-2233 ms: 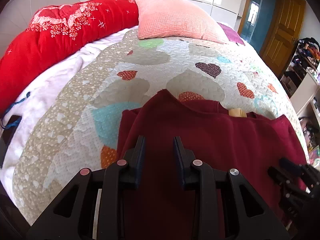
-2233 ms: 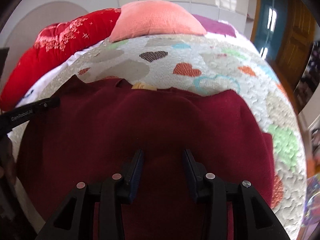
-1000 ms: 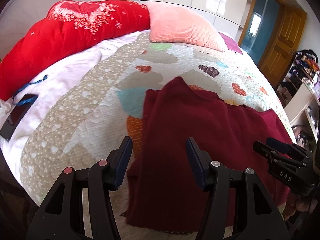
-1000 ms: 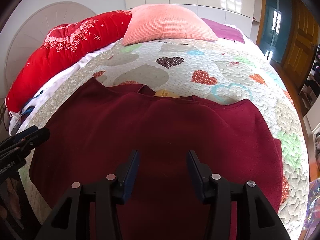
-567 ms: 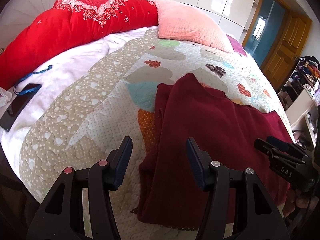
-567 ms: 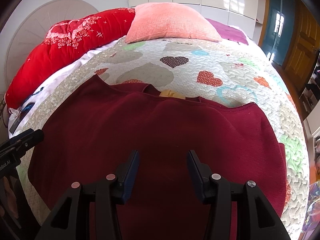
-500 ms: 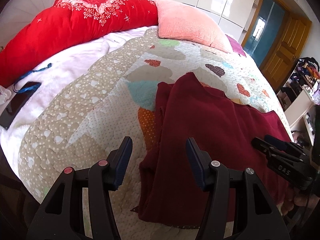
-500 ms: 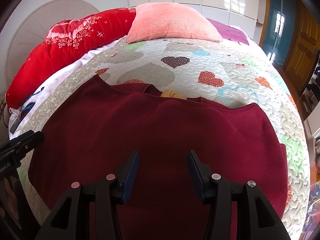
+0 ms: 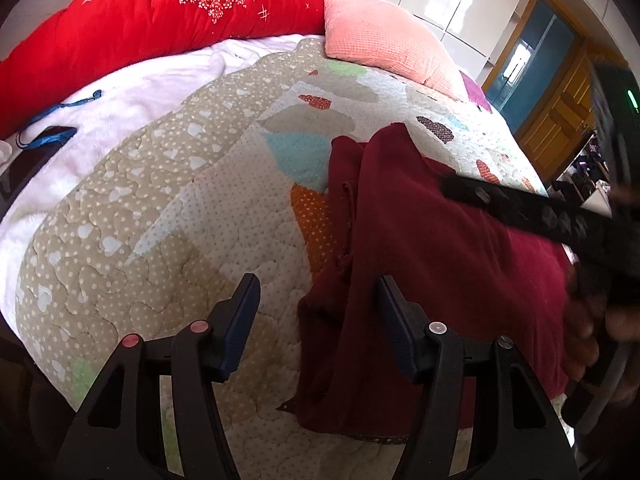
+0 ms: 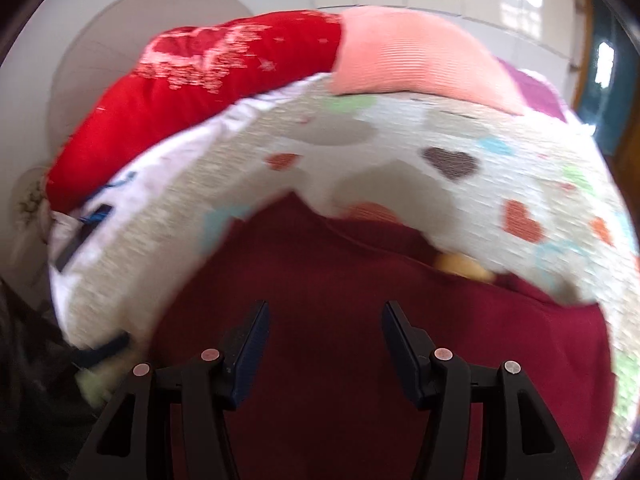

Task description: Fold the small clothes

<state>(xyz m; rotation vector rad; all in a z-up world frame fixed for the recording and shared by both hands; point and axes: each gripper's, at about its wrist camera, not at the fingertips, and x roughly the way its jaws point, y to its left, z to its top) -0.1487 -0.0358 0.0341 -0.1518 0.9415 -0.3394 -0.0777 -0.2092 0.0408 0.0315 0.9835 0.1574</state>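
Observation:
A dark red knit garment (image 9: 432,248) lies flat on the heart-patterned quilt (image 9: 168,208), its left edge folded into a loose ridge. My left gripper (image 9: 316,304) is open and empty, hovering over that left edge near the bed's front. My right gripper (image 10: 323,332) is open and empty above the middle of the garment (image 10: 340,300); that view is blurred. The right gripper's dark body also shows in the left wrist view (image 9: 560,216), reaching across the garment from the right. A tan label (image 10: 464,266) shows at the neckline.
A red bolster (image 9: 152,24) and a pink pillow (image 9: 384,44) lie at the head of the bed. A phone with a blue strap (image 9: 36,152) rests on the white sheet (image 9: 132,88) at left. A wooden door (image 9: 560,120) and cluttered shelves stand at right.
Both grippers opened wider over the last two seconds. The left one shifted left to the garment's edge. The right one has just swung left across the garment, blurring its view.

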